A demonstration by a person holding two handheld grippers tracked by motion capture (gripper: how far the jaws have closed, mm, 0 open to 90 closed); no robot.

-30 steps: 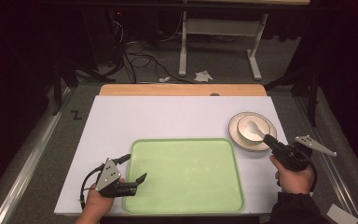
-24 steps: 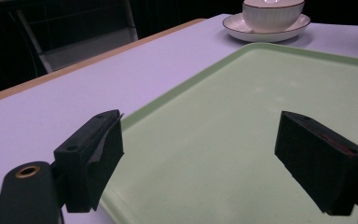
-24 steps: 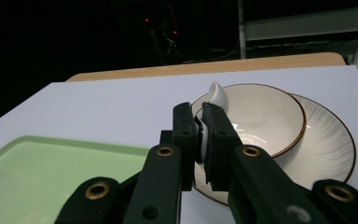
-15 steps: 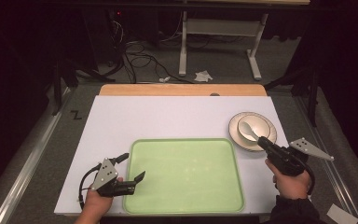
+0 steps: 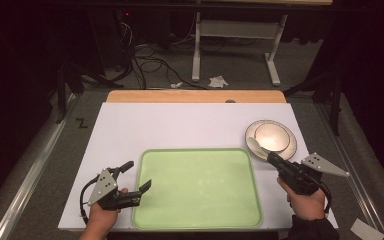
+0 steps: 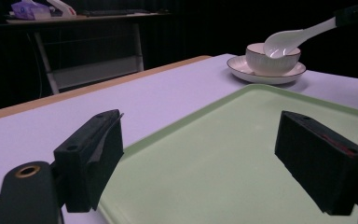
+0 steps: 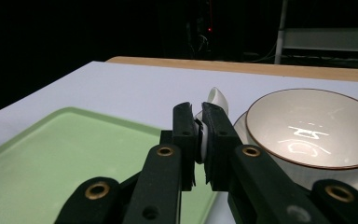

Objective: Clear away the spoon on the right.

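Right gripper point(image 5: 276, 161) fingers clamp the white spoon point(image 5: 254, 145) by its handle, scoop raised just beside the bowl point(image 5: 272, 136) on its saucer | left gripper point(image 5: 134, 178) fingers spread, empty, straddling the green tray point(image 5: 195, 185) edge, likely steadying it | table point(image 5: 180, 125)

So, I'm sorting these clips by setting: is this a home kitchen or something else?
Probably a lab or recording workspace, not a kitchen. Black curtains ring the white table, loose cables lie on the floor behind it, and the person works with a handheld right gripper shut on a spoon.
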